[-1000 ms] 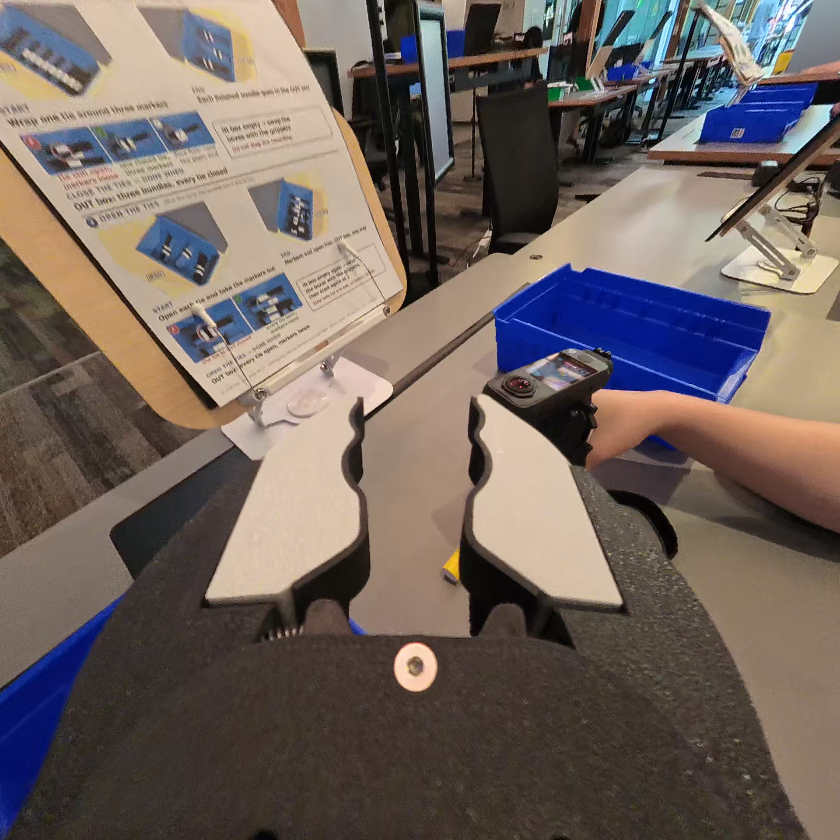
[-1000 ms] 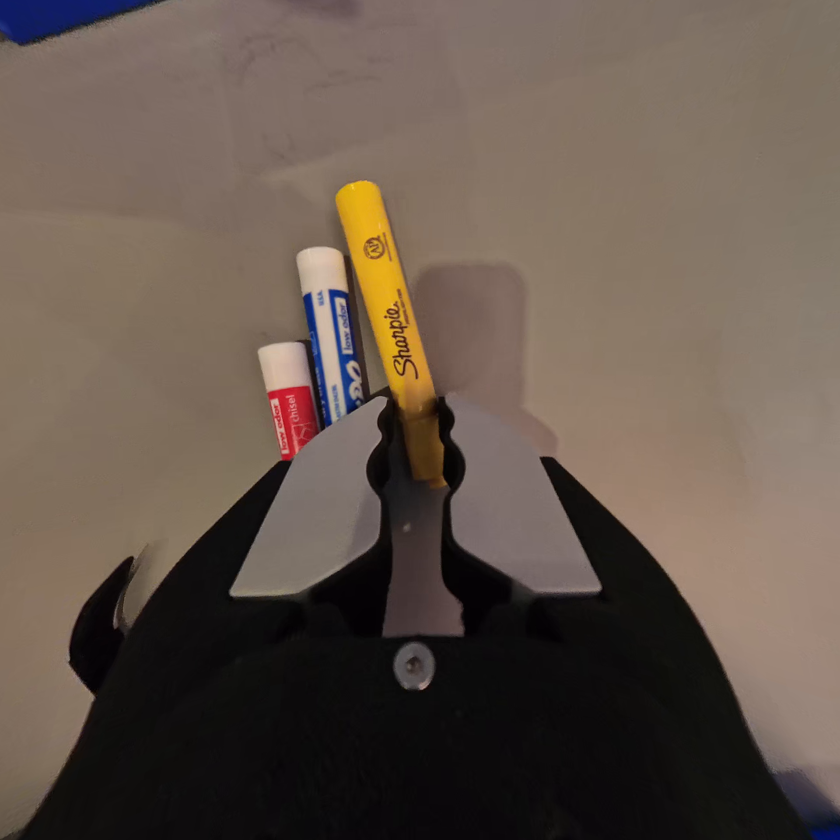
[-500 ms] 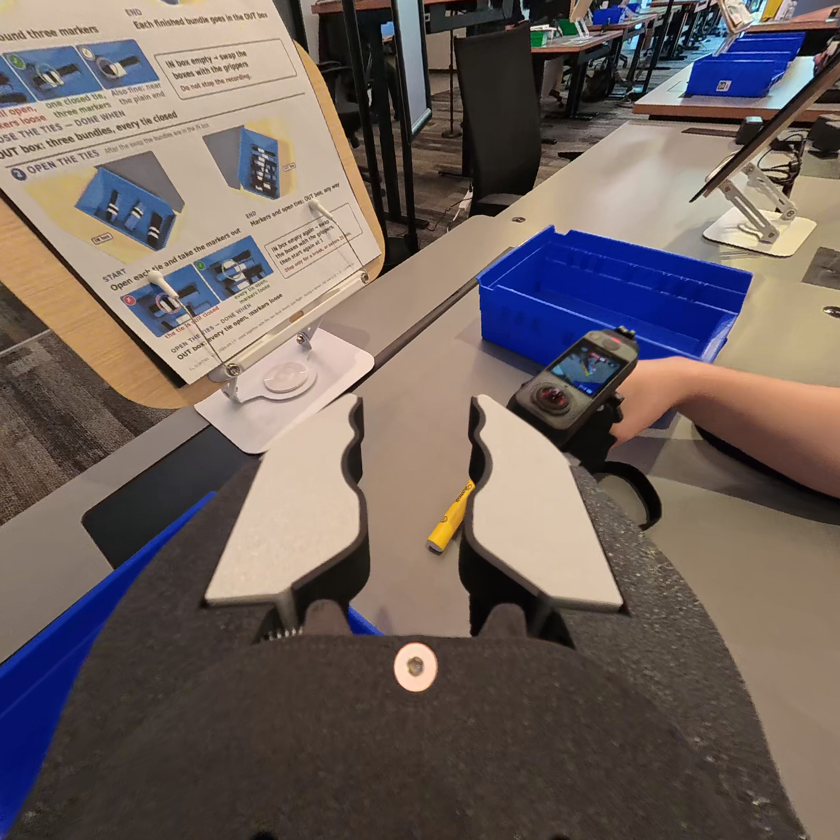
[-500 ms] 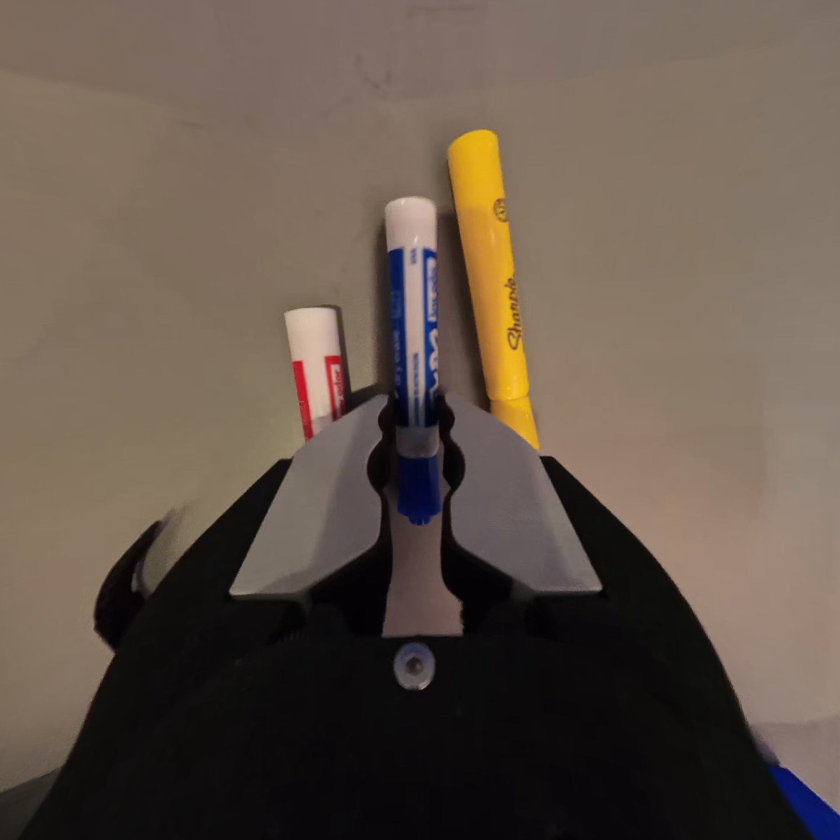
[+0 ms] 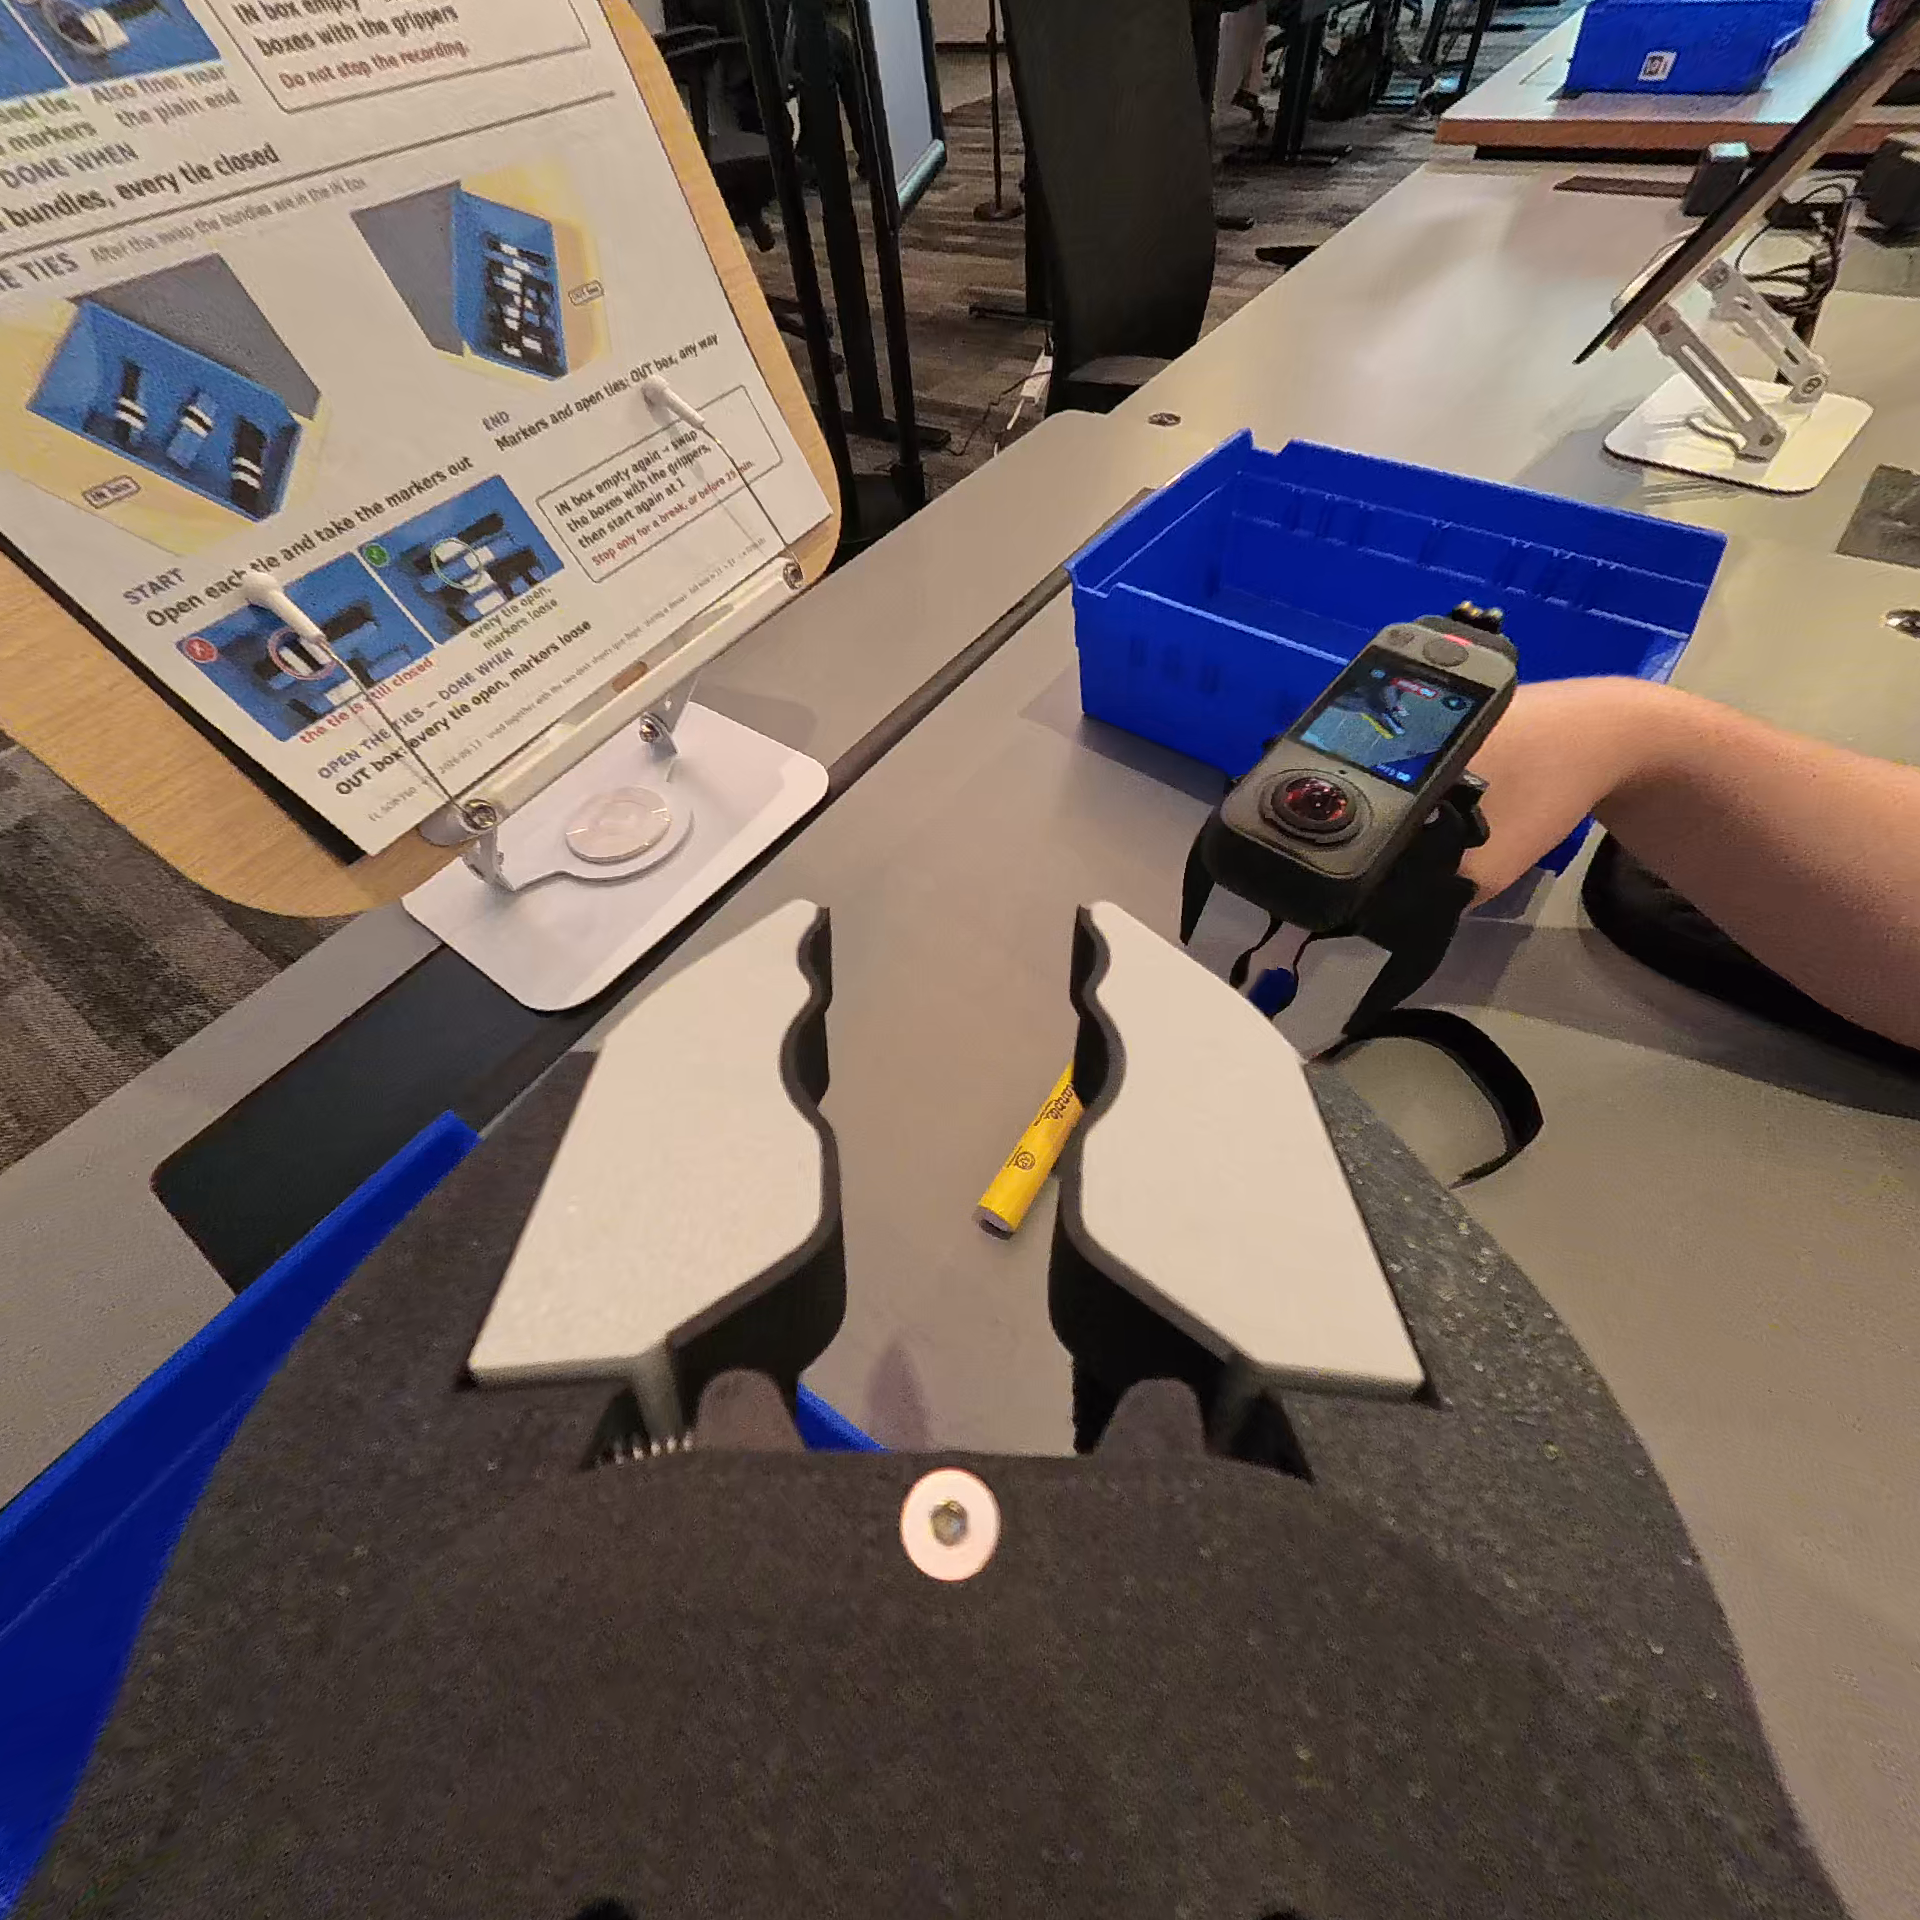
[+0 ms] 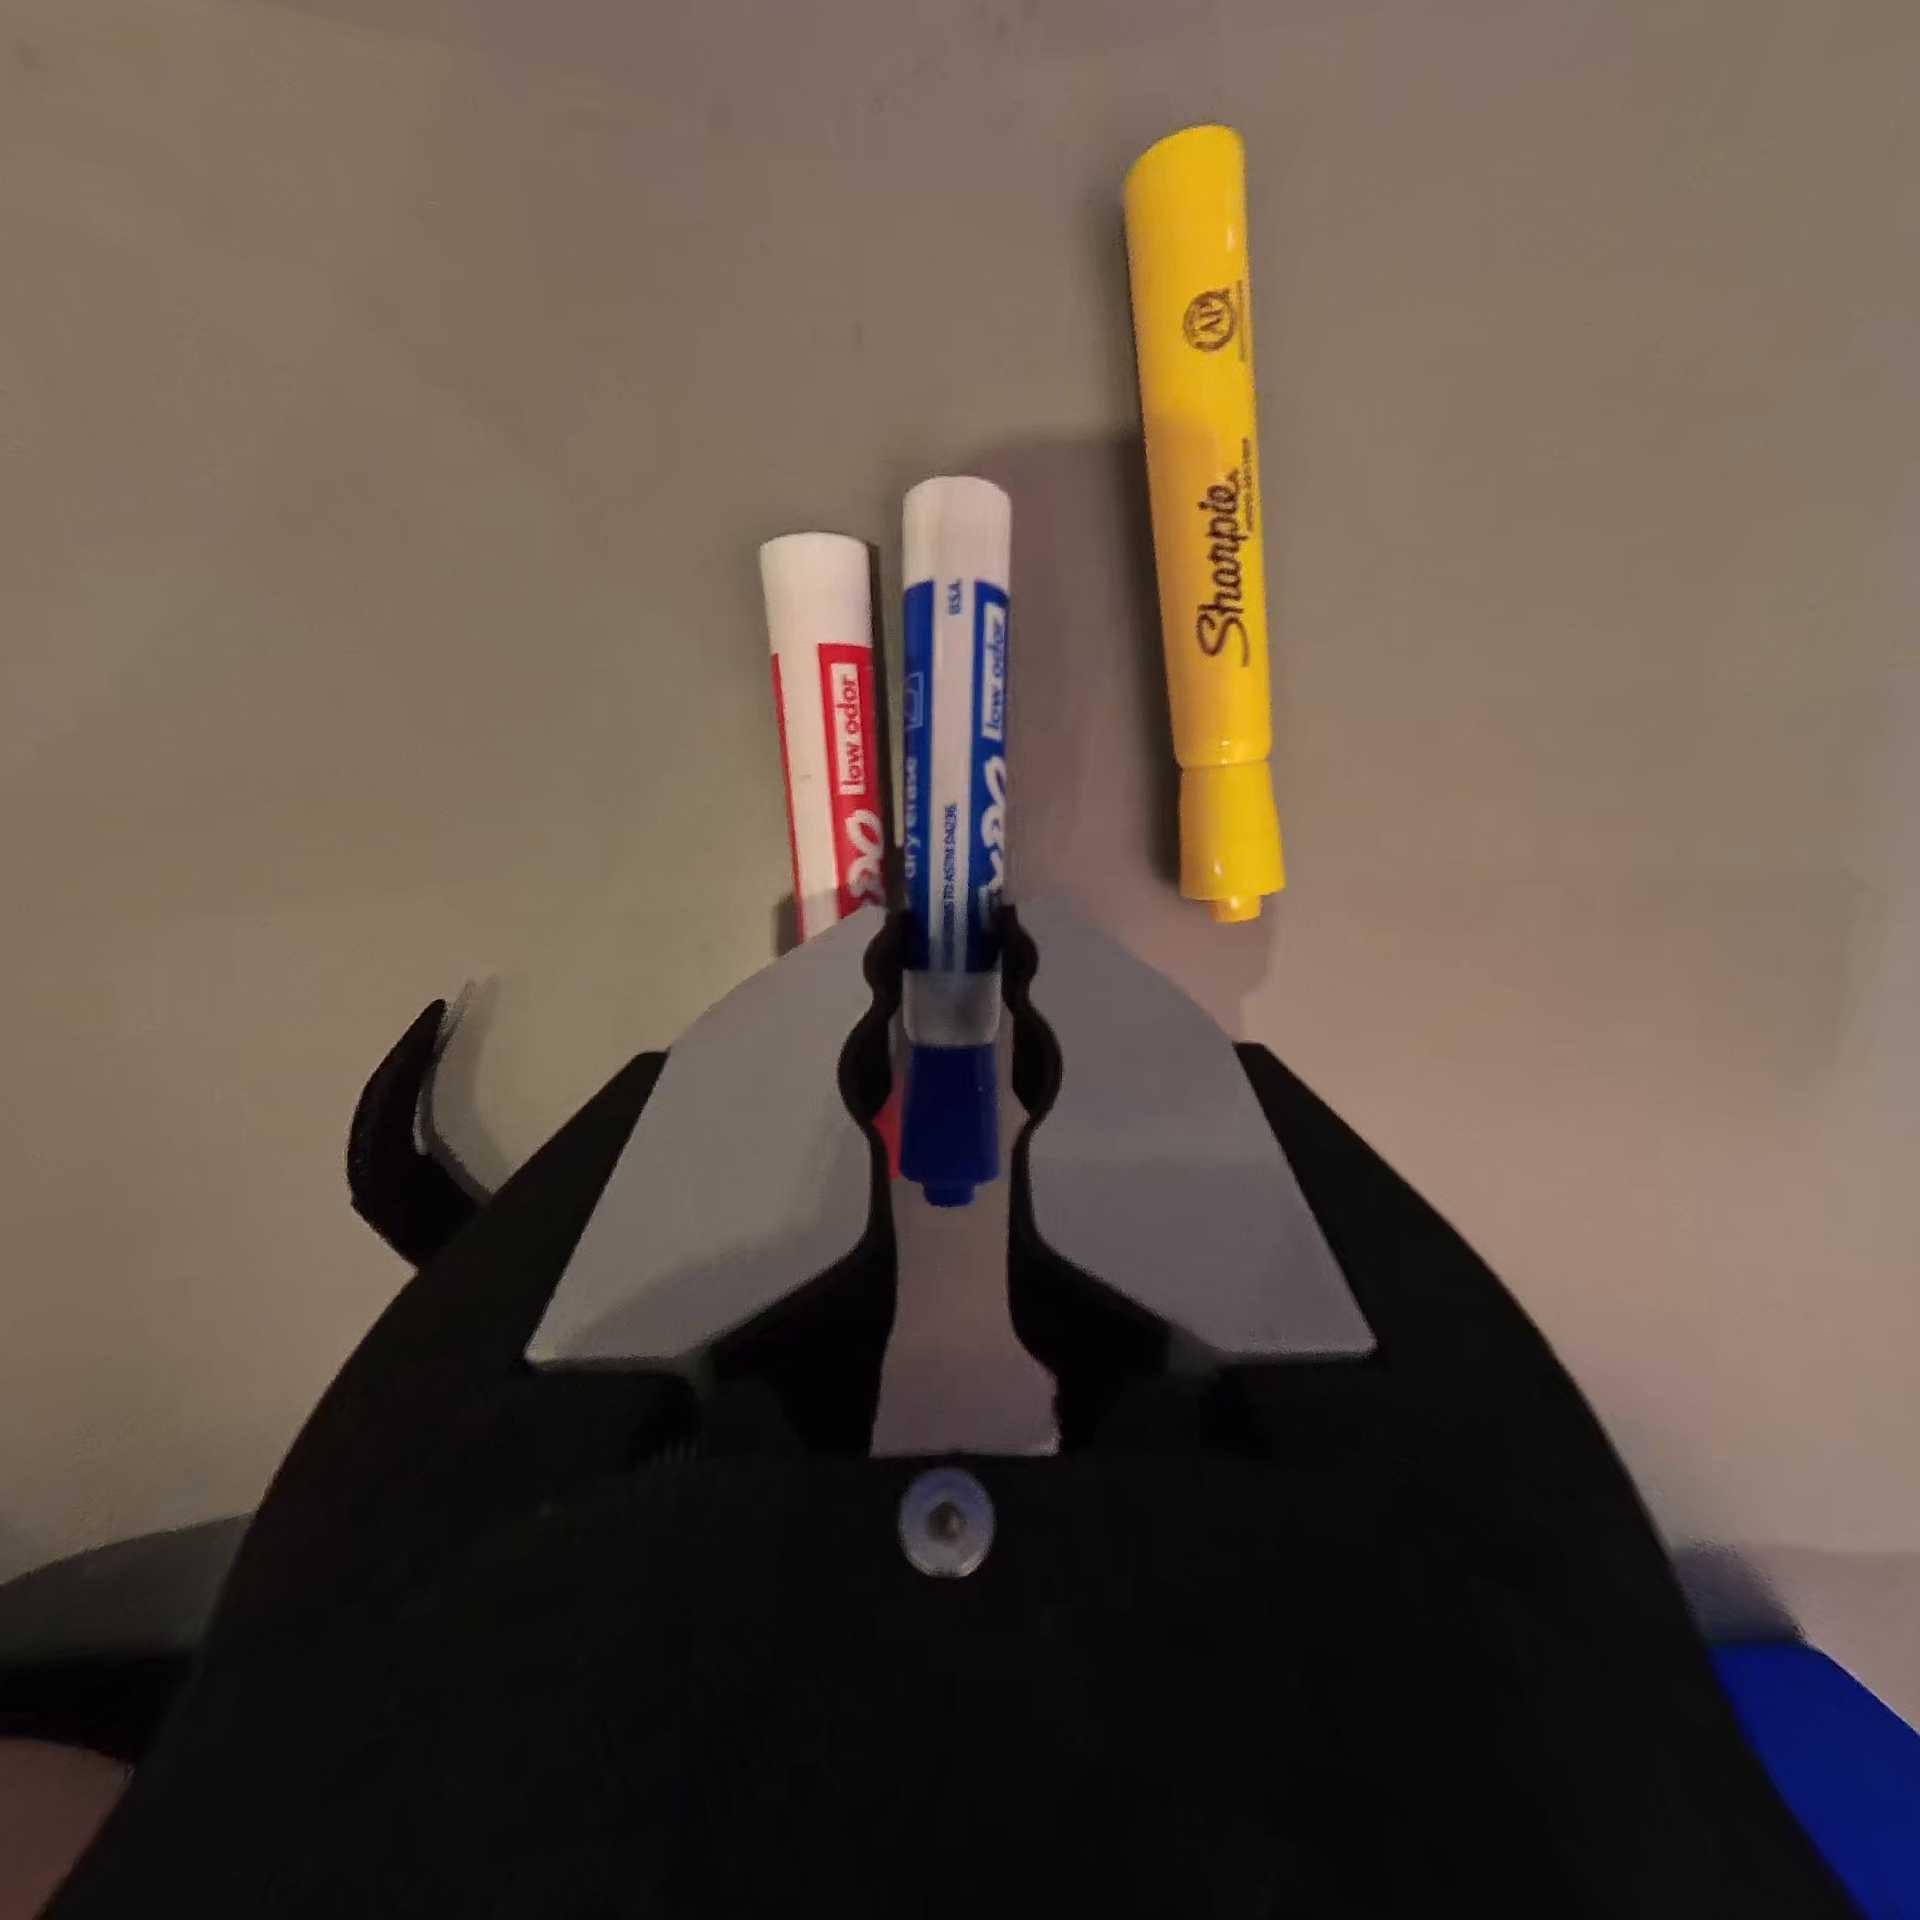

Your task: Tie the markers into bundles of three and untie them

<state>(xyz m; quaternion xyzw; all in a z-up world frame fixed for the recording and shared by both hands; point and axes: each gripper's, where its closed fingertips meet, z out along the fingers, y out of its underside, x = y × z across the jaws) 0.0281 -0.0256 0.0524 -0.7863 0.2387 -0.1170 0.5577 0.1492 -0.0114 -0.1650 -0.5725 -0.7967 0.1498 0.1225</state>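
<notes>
My right gripper [image 6: 951, 935] is shut on a blue-and-white marker [image 6: 956, 727], gripping it near its blue cap. A red-and-white marker [image 6: 826, 727] lies just to its left on the grey table. A yellow marker [image 6: 1205, 499] lies apart to the right. A black curled tie strap [image 6: 400, 1132] lies at the left. In the left wrist view my left gripper [image 5: 951, 925] is open and empty above the table, with the yellow marker [image 5: 1029, 1153] showing between its fingers. The right gripper [image 5: 1288, 966] is beyond it, with the strap [image 5: 1455, 1081] below it.
An open blue bin [image 5: 1392, 582] stands behind the right gripper. Another blue bin's edge [image 5: 208, 1403] is at my lower left. An instruction board on a white stand [image 5: 416, 416] stands at the left table edge. A person's forearm [image 5: 1714, 831] reaches in from the right. The gap from one gripper's tips to the other's is roughly 25 cm.
The right gripper let go of the yellow marker, shut on the blue one, and drew it away from the yellow. The left gripper tilted down, bringing the yellow marker into view.
</notes>
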